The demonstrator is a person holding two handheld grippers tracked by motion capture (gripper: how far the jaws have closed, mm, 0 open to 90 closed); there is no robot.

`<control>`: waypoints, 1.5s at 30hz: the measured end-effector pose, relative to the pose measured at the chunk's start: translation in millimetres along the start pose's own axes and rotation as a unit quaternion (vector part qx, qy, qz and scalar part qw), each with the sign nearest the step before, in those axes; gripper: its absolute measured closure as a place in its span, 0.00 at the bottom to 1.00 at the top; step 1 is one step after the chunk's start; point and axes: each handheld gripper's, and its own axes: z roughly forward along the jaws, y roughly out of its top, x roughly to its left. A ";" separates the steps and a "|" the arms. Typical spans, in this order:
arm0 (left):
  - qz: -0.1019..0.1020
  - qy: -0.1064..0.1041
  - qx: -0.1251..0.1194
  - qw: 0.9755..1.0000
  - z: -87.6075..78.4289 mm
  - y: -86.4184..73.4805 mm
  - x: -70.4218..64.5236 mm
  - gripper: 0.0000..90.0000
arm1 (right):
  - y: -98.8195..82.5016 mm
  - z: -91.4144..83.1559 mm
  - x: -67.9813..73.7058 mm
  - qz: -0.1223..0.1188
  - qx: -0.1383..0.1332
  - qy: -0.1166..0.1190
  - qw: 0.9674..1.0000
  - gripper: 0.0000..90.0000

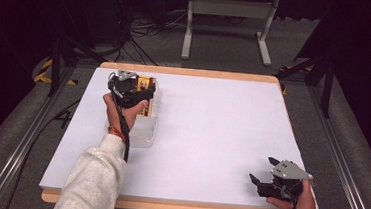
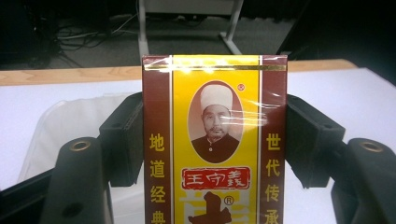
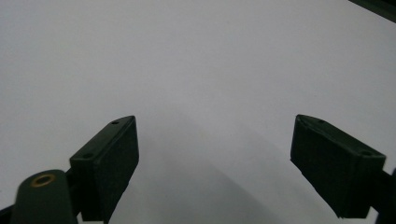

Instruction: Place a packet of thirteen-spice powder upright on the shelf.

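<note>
A grey carpeted floor point(image 1: 217, 52) surrounds the white-topped table point(image 1: 222, 127), with a white metal stand point(image 1: 227, 25) beyond.

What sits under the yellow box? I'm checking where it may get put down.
Under the yellow box, held by the left gripper, is a clear plastic bin on the white table. The box and hand hide part of the bin's inside.

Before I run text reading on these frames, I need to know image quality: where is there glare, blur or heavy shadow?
Left gripper view: glare streaks cross the box's wrapper, though the print stays legible. Right gripper view: the open tongs look soft and cast a faint shadow on the white sheet. High view: table bright, surroundings very dark.
</note>
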 end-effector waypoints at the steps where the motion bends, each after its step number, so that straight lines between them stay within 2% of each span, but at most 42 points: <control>1: -0.004 0.001 0.000 1.000 0.9 -0.6 -0.5 0.35 | -0.1 -0.2 -0.1 0.001 0.000 0.000 1.000 0.18; 5: 0.002 0.000 0.010 1.000 2.9 -3.0 -1.9 0.35 | -0.3 -0.4 0.1 -0.002 0.002 0.001 1.000 0.17; 11: -0.005 -0.012 0.015 1.000 3.5 -4.2 0.7 0.35 | 0.5 -0.5 1.2 -0.006 0.002 0.000 1.000 0.17; 20: 0.004 0.003 0.023 1.000 0.9 -0.7 4.5 0.34 | 1.1 -0.4 2.0 -0.007 0.002 0.000 1.000 0.17; 21: 0.006 -0.004 0.027 1.000 0.5 -0.7 5.8 0.34 | 1.1 -0.3 1.9 -0.007 0.001 0.000 1.000 0.17; 24: 0.019 0.001 0.037 0.999 -1.4 -2.0 5.9 0.35 | 1.2 -0.2 1.9 -0.008 0.002 0.000 1.000 0.17; 32: 0.023 -0.001 0.054 0.998 -9.0 -5.9 10.9 0.34 | 1.6 -0.1 2.9 -0.009 0.003 0.000 1.000 0.17; 33: 0.026 0.000 0.058 0.998 -10.6 -6.2 11.2 0.34 | 1.6 -0.1 2.9 -0.009 0.003 0.000 1.000 0.17; 34: 0.037 -0.002 0.059 0.998 -13.0 -6.8 10.9 0.34 | 2.1 0.2 3.3 -0.010 0.002 0.001 1.000 0.17; 36: 0.041 -0.003 0.065 0.997 -13.8 -7.6 10.2 0.34 | 2.3 0.5 3.7 -0.011 0.004 0.000 1.000 0.17; 37: 0.041 0.004 0.071 0.997 -15.2 -8.0 9.4 0.35 | 2.5 0.8 3.8 -0.010 0.004 0.000 1.000 0.17; 39: 0.045 0.006 0.064 0.997 -18.3 -9.1 8.4 0.35 | 2.6 1.1 4.0 -0.010 0.004 0.001 1.000 0.17; 42: 0.056 0.000 0.083 0.995 -21.0 -11.0 7.2 0.34 | 2.4 1.5 4.0 -0.011 0.007 0.001 1.000 0.17; 44: 0.051 -0.015 0.073 0.996 -25.4 -11.9 7.5 0.28 | 2.3 1.5 3.7 -0.012 0.008 0.003 1.000 0.17; 45: 0.047 -0.017 0.070 0.996 -26.9 -12.0 7.8 0.28 | 2.3 1.4 3.8 -0.012 0.008 0.002 1.000 0.17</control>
